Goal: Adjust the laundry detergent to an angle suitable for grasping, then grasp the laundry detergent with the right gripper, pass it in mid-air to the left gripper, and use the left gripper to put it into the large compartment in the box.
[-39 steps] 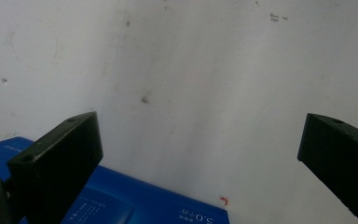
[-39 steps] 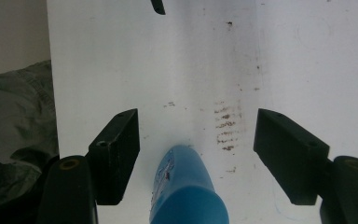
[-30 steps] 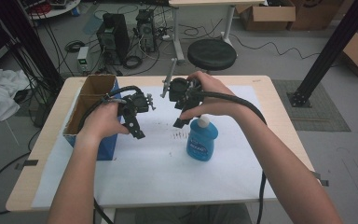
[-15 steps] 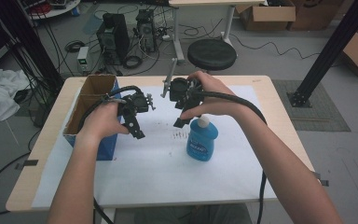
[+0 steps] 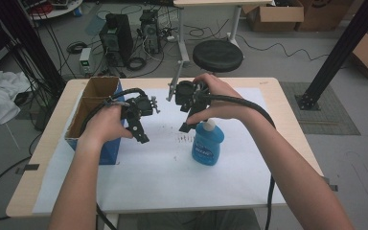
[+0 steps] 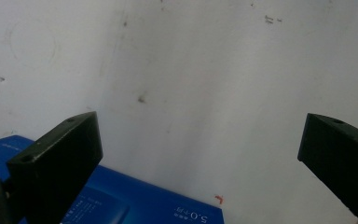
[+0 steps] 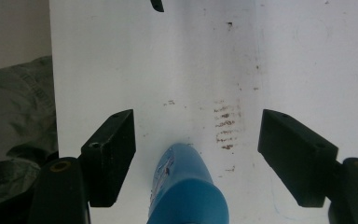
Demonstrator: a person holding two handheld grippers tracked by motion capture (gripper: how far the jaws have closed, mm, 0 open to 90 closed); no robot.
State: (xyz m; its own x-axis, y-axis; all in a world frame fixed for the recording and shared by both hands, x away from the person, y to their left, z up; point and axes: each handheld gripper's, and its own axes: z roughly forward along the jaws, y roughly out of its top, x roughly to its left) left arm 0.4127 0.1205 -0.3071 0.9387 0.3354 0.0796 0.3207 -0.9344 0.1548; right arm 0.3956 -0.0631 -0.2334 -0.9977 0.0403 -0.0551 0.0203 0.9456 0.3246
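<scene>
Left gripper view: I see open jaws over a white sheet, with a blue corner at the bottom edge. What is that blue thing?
Observer: A blue-sided cardboard box, open at the top, standing just beside the left gripper.
Operator: Where is the right gripper?
Observer: The right gripper hangs over a blue bottle that stands upright on the sheet.
Operator: Is it gripping the bottle?
Observer: No. Its jaws have just been opening; the right gripper view has them apart, one on either side of the bottle, neither touching it.
</scene>
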